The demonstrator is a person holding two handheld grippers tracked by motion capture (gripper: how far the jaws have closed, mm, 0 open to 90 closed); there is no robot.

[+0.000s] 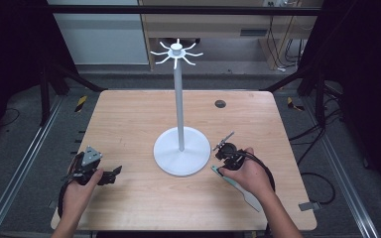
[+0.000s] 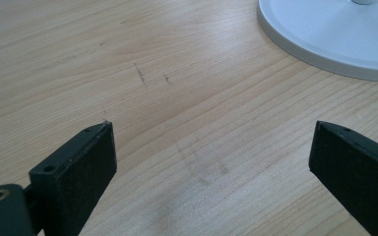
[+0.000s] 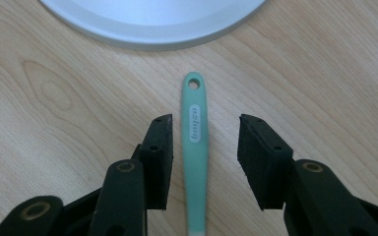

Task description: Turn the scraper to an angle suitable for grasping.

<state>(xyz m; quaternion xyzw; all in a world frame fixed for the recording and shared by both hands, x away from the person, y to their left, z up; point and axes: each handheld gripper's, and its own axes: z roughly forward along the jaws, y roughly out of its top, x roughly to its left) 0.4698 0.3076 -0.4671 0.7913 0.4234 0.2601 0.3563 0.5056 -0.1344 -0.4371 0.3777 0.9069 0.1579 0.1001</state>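
Spatula (image 3: 195, 142), mint green with a slim handle, lies flat on the wooden surface (image 3: 325, 73) between the jaws of the right hand-held gripper (image 3: 204, 147). Those jaws stand apart, one on each side of the handle, and neither pad presses on it. The handle has a hanging hole at its far end and a small white label below that. It looks light, stiff along the handle and smooth, probably plastic or silicone, so it may slide or twist in a loose pinch. A fair place to take hold is the straight stretch around the label, squarely across the narrow width. In the high view the paler blade (image 1: 248, 199) reaches back under the person's wrist; its shape is hard to make out there. The left hand-held gripper (image 2: 211, 162) rests with its jaws wide apart over bare wood, holding nothing. Just beyond the handle's tip sits the round base of the white stand (image 1: 181, 151), whose pole rises to a ring of hooks (image 1: 176, 52).
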